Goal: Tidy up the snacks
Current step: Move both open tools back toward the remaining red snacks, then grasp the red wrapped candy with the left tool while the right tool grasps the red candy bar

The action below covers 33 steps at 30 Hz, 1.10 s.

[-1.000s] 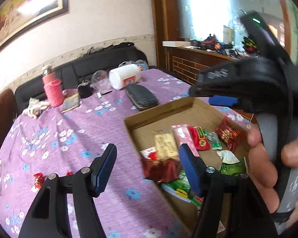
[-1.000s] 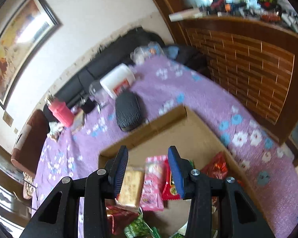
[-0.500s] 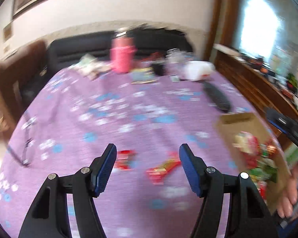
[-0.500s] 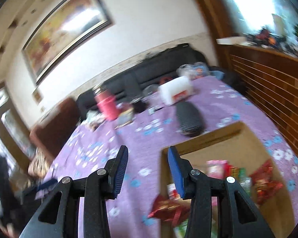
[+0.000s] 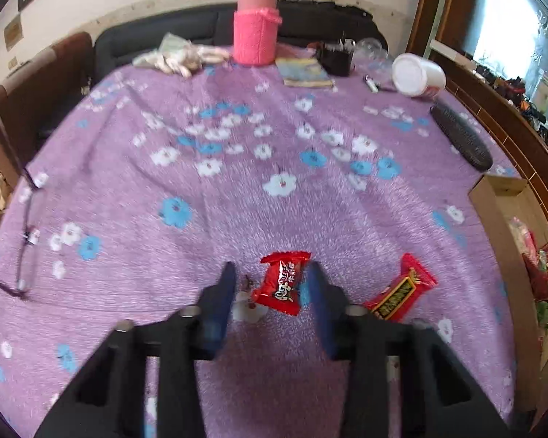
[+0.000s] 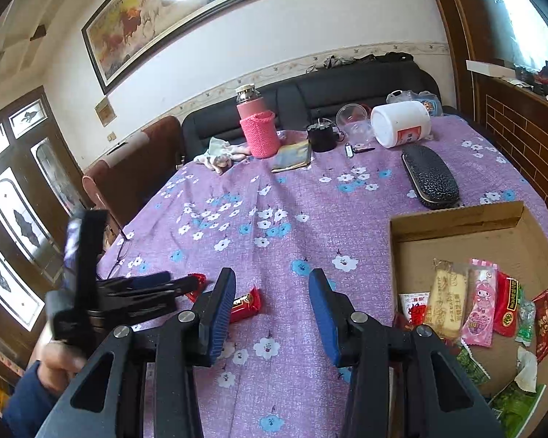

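Note:
A small red candy packet [image 5: 281, 284] lies on the purple flowered tablecloth, between the open fingers of my left gripper [image 5: 270, 277]. A second red snack bar [image 5: 402, 294] lies just to its right; it also shows in the right wrist view [image 6: 245, 303]. The cardboard box [image 6: 456, 221] at the right holds several snack packets, among them a pink one [image 6: 480, 303]. My right gripper [image 6: 272, 284] is open and empty above the cloth, left of the box. The left gripper [image 6: 186, 284] shows in the right wrist view at the left.
At the table's far side stand a pink bottle [image 5: 255, 33], a white jar on its side [image 5: 416, 75], a black cup [image 6: 321, 135] and a booklet [image 5: 305, 73]. A black glasses case [image 5: 460, 137] lies near the box. Spectacles [image 5: 22, 241] lie at the left edge.
My left gripper has swung from over the box to the left and come down around the red candy packet. My right gripper has pulled back from the box and now looks across the table.

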Available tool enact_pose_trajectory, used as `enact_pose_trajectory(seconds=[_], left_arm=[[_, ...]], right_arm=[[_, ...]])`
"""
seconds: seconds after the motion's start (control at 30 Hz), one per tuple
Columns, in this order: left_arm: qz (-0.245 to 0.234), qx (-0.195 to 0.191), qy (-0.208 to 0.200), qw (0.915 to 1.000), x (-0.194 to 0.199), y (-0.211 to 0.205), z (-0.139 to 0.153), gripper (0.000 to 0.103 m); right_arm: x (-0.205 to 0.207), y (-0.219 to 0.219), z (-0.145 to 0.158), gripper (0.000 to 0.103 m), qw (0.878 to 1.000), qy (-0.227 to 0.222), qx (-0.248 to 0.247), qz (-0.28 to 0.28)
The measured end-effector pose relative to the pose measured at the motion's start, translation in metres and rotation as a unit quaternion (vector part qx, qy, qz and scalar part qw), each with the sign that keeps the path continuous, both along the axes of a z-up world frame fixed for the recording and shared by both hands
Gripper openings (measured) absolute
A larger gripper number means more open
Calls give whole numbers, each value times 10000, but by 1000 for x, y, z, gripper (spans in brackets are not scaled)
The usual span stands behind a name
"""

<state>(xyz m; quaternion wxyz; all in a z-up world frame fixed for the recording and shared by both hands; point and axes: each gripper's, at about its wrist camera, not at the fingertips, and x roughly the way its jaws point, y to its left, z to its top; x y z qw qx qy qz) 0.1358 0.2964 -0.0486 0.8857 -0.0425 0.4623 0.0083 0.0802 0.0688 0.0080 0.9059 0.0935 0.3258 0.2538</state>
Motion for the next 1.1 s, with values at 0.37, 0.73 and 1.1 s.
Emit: enact_pose_trajectory(seconds=[0.37,0.73,1.1], left_arm=[[95,183,-384,9990,-3,8,2,18],[420,132,-733,9963,-13,39,26,18],[471,-136,-796,9956,-18,47,33,18]], right_arm=[[7,25,-22,45,9968,606,65,521],[47,82,-60,45,9730,2305,148,1],[57,135,-62,21,9698,1735,-1675,-368]])
